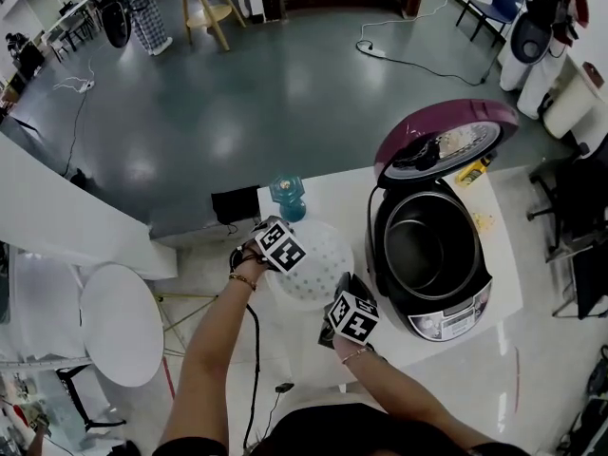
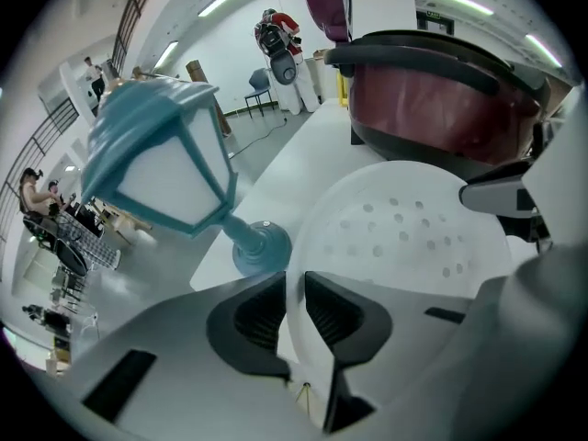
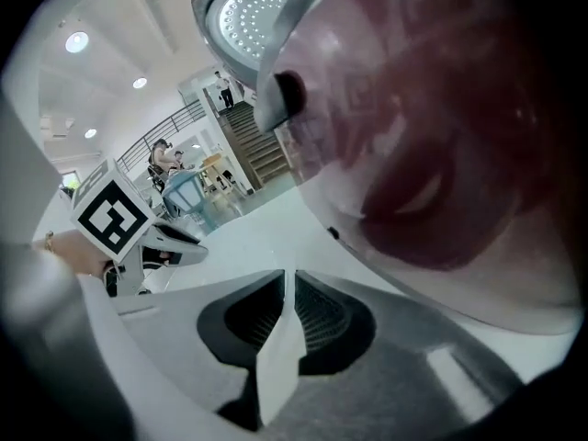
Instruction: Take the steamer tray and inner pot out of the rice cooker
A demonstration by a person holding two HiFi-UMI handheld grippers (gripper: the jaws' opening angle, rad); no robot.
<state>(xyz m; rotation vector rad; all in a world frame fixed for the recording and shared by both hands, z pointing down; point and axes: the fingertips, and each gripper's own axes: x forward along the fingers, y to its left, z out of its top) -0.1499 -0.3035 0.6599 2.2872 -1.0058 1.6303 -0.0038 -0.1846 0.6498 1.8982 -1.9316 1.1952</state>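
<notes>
The one steamer tray (image 1: 309, 264), white and dotted with holes, is out of the rice cooker (image 1: 432, 297) and sits low over the white table (image 1: 332, 193), just left of the cooker; I cannot tell whether it rests on the top. Two grippers hold it. The left gripper (image 2: 296, 306) has its jaws narrowed on the tray's near-left rim, with the thin white edge pinched between the pads. The right gripper (image 3: 289, 315) is clamped the same way on the near-right rim. The single dark inner pot (image 1: 427, 245) is inside the cooker, whose purple lid (image 1: 446, 136) stands raised. One teal lantern (image 1: 287, 198) stands on the table just beyond the tray. One round white side table (image 1: 119, 321) stands on the floor to the left.
</notes>
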